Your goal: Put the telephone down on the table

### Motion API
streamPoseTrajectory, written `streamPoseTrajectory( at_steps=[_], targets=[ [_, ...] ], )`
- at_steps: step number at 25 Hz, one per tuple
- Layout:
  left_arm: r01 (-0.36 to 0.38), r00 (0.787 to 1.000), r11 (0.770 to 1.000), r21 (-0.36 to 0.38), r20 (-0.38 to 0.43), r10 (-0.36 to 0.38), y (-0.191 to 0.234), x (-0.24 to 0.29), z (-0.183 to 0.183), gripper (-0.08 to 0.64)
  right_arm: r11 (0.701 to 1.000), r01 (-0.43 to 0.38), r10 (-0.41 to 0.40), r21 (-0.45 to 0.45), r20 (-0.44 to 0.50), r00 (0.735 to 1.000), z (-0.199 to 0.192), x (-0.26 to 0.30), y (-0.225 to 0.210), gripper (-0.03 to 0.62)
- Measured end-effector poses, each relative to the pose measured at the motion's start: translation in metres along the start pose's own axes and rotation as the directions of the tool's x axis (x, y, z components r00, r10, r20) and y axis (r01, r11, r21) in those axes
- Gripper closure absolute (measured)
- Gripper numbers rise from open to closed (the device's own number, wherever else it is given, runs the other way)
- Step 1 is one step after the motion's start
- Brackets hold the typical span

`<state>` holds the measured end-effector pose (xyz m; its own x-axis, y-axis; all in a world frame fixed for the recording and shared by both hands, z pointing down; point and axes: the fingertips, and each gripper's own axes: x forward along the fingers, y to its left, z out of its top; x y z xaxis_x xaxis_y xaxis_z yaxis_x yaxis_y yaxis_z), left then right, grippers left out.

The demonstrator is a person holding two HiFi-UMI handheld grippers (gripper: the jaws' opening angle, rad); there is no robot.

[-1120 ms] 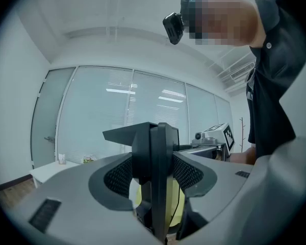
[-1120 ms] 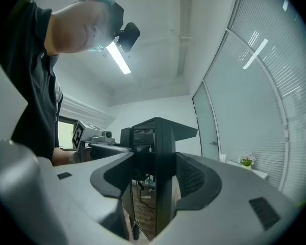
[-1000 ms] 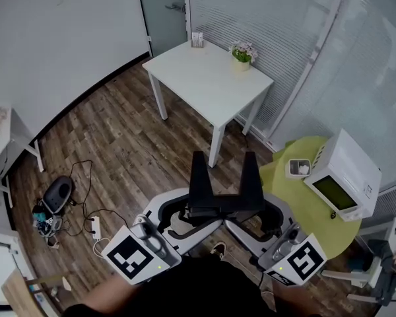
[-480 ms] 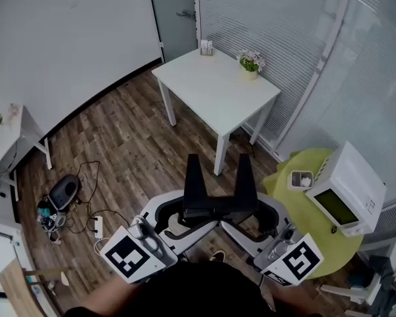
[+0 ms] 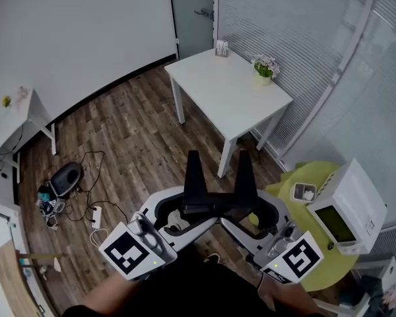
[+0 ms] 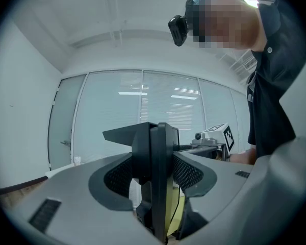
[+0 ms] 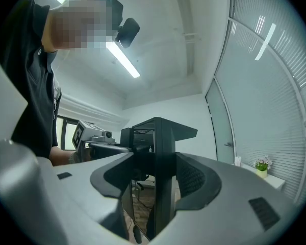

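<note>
**Head view.**
- Item: black telephone (image 5: 218,200), held in the air above the wood floor (image 5: 132,137), just in front of your body.
- Your left gripper (image 5: 179,215) clamps its left side and your right gripper (image 5: 256,218) clamps its right. Both point level and inward toward each other, with their marker cubes nearest you.
- The white table (image 5: 218,88) stands well apart, beyond the telephone, with a small flower pot (image 5: 264,68) near its far edge.
- A white microwave (image 5: 346,203) sits on a green round table (image 5: 280,177) to your right.

**Left gripper view.**
- The jaws are closed on one upright black panel of the telephone, seen edge-on, with the mesh pads against both its faces.
- Your other gripper's marker cube shows just beyond.

**Right gripper view.**
- The jaws are likewise closed on the telephone's other upright panel.
- The white table and pot show low at the far right.

**Status, as judged.**
- Done: you have the telephone lifted in a two-sided hold.
- Left to do: bring it to the table, lower it onto the top, then release both sides.
</note>
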<state>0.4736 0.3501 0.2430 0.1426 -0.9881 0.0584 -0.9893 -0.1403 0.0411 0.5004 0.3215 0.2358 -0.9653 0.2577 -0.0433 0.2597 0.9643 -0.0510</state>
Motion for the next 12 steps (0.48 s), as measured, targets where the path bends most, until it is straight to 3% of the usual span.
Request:
streamPoseTrajectory(
  at_steps=[12],
  targets=[
    [0.022,1.000,1.000,-0.009,0.022,-0.022,0.110,-0.001,-0.002,0.318,1.000,0.021,-0.021,-0.020,-0.010,1.000,-0.007,0.101,-0.041,0.331]
  ],
)
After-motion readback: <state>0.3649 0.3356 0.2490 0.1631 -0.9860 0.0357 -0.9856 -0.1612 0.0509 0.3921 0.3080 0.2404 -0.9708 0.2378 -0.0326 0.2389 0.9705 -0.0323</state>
